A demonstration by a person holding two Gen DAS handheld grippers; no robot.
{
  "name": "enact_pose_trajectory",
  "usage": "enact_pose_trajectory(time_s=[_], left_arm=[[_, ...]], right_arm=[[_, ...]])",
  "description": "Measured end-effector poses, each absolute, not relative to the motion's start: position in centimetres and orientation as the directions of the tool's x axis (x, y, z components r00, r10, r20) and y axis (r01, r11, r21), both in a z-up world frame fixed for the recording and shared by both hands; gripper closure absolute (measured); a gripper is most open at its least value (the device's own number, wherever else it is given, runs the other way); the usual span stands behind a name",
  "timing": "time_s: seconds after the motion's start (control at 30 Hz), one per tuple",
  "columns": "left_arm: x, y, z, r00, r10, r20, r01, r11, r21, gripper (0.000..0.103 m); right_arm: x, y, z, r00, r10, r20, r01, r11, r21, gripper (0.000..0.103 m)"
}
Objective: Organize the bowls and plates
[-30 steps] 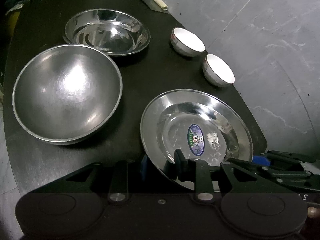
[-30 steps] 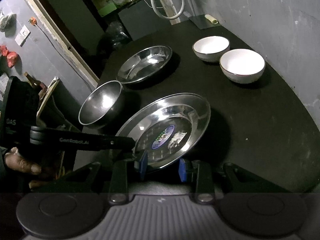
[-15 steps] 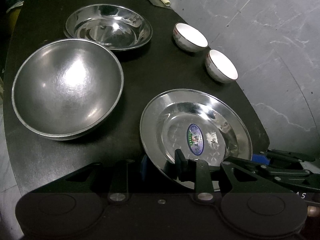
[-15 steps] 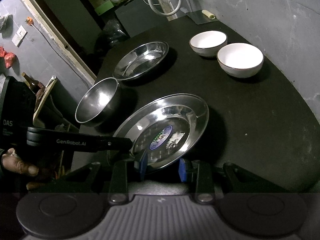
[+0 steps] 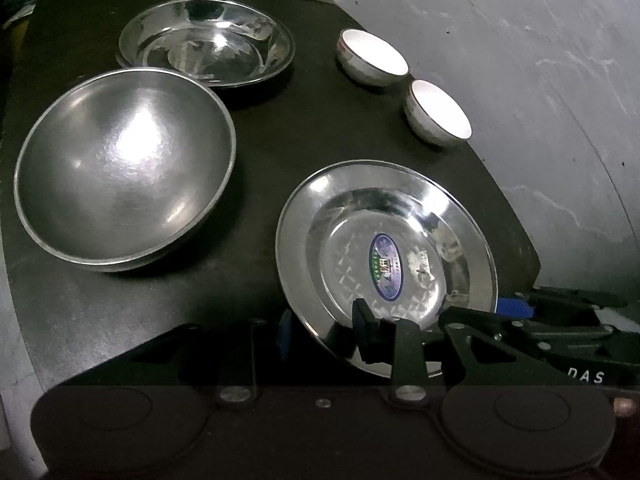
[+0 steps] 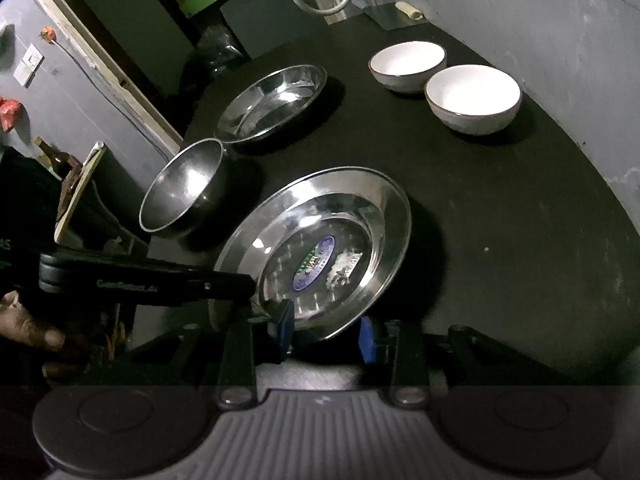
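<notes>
The biggest risk, as I judge it, lies with the labelled steel plate (image 5: 386, 256) at the near edge of the black tabletop (image 5: 260, 148). Both grippers straddle its near rim: the left gripper (image 5: 322, 330) has one finger inside the rim and one outside, and the right gripper (image 6: 326, 330) does the same beside it. Both sets of jaws are opening, with the rim between them, and I cannot tell whether the pads still touch the metal. In the right wrist view the plate looks tilted, far side down. If it is let go while raised, it could clatter down or slide off the near edge.

Next, the large steel bowl (image 5: 124, 172) sits near the left edge, just beside the shallow steel dish (image 5: 206, 42) behind it; a plate swung that way might knock either. The two white bowls (image 5: 438, 114) at the right edge stand close together and could chip if bumped.

Writing: the plate carries an oval blue-and-green sticker (image 5: 386, 266), its text unreadable. "DAS" shows on the right gripper's body in the left wrist view.
</notes>
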State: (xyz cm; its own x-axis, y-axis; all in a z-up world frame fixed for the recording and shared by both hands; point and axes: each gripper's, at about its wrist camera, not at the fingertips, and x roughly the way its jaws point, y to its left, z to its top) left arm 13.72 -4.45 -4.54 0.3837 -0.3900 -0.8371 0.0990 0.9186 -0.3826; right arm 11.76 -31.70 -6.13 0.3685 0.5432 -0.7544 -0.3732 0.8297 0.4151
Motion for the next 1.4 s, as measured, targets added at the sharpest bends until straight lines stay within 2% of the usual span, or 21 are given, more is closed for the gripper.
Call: enact_pose_trajectory(time_s=[0.47, 0.67, 1.1, 1.4], left_arm=[[13.6, -4.7, -4.3, 0.376, -0.377, -0.846, 0.129, 0.926, -0.355, 0.07], [13.6, -4.8, -4.0, 0.393, -0.383, -0.836, 0.143, 0.924, -0.356, 0.071], [17.5, -4.9, -0.4, 0.502, -0.387, -0.773, 0.225, 0.922, -0.316, 0.07], [22.5, -0.9, 2.0, 0.592, -0.291, -0.752, 0.167, 0.957, -0.238, 0.07]], right_arm=[[11.9, -31.9, -6.5, 0.361, 0.517, -0.776, -0.368, 0.844, 0.391, 0.062], [11.7, -31.7, -6.0, 0.405, 0.496, -0.769, -0.397, 0.852, 0.34, 0.065], [14.7, -32.3, -3.5, 0.539, 0.493, -0.683, -0.403, 0.863, 0.305, 0.065], [21.6, -27.8, -1.9, 0.561, 0.545, -0.623, -0.473, 0.829, 0.299, 0.065]])
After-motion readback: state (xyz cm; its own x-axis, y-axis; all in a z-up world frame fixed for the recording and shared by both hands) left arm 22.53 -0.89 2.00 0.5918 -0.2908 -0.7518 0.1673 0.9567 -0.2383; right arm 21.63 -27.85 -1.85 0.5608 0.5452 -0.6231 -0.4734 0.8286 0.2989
